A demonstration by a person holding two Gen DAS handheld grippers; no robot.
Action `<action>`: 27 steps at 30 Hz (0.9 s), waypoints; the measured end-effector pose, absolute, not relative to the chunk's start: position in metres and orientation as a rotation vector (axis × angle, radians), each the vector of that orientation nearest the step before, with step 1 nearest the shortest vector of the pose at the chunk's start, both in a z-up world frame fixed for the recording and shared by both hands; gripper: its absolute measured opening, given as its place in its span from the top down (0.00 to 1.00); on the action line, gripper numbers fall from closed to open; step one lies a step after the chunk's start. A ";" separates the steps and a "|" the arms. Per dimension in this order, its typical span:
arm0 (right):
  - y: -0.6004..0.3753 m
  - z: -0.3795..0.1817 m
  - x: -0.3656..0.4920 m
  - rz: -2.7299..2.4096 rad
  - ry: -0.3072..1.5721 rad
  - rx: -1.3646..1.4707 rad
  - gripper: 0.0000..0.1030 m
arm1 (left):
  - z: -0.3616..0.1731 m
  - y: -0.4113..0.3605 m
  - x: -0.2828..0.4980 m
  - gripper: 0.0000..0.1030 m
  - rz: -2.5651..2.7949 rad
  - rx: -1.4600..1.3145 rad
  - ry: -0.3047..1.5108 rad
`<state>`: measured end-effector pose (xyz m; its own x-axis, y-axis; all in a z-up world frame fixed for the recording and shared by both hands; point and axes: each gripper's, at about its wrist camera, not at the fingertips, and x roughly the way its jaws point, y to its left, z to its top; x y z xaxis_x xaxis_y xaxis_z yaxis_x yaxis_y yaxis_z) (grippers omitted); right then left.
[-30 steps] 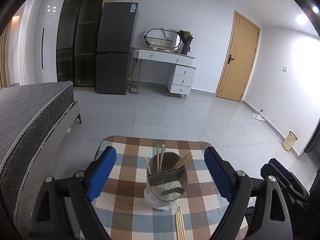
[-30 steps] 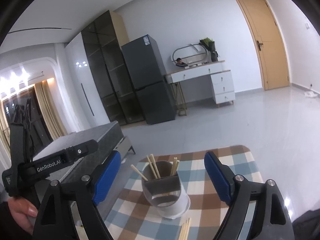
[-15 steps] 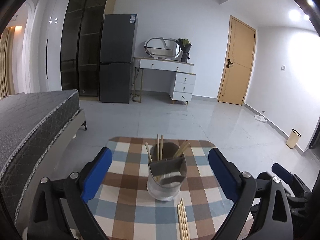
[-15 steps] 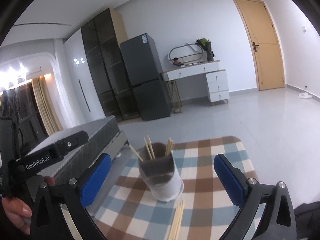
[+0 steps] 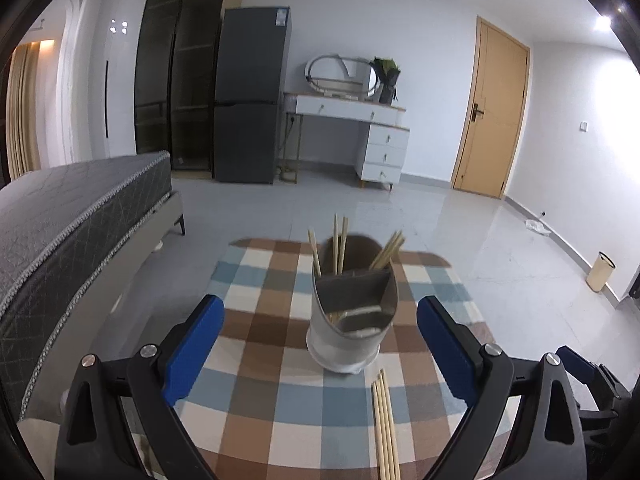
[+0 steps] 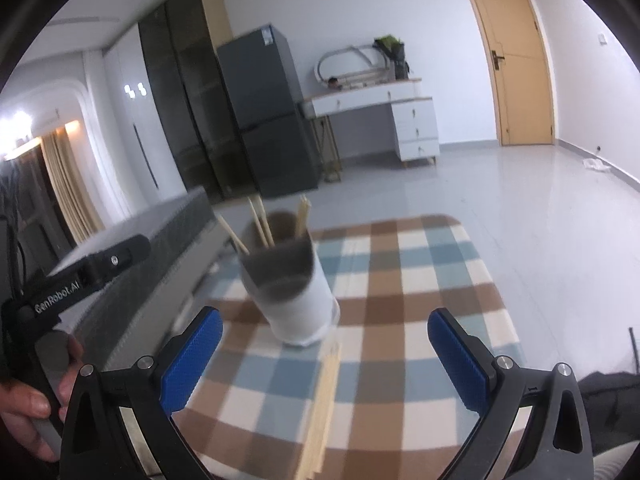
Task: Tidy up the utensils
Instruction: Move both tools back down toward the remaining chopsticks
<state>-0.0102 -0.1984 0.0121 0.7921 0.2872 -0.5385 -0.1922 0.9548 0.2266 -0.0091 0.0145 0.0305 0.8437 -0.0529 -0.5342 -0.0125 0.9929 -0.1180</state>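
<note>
A grey-and-white utensil holder [image 5: 352,316] stands on the checked tablecloth [image 5: 260,400], with several wooden chopsticks [image 5: 338,244] upright in its back compartments. A loose bundle of chopsticks [image 5: 386,424] lies on the cloth in front of it. My left gripper [image 5: 318,344] is open and empty, just short of the holder. In the right wrist view the holder [image 6: 290,284] is blurred, with the loose chopsticks [image 6: 324,404] below it. My right gripper [image 6: 326,360] is open and empty above them.
A grey bed [image 5: 68,220] runs along the table's left side. The other gripper's body [image 6: 80,272] and the hand holding it are at the left of the right wrist view. Beyond the table are tiled floor, a fridge [image 5: 248,96] and a dresser [image 5: 360,136].
Both cameras have tilted downward and drawn back, showing more tablecloth and loose chopsticks. The right view is now motion-blurred. Both grippers stay open.
</note>
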 end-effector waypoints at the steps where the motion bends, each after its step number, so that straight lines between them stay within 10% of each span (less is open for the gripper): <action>1: -0.198 0.006 -0.007 0.250 0.626 0.151 0.00 | 0.024 0.013 -0.007 0.08 -0.021 -0.113 0.580; 13: -0.212 -0.063 0.033 0.132 0.948 0.179 0.06 | -0.045 0.016 0.023 0.08 -0.001 -0.122 0.777; 27: -0.180 -0.119 0.115 0.181 1.150 0.104 0.45 | -0.058 0.039 0.046 0.08 0.099 -0.225 0.877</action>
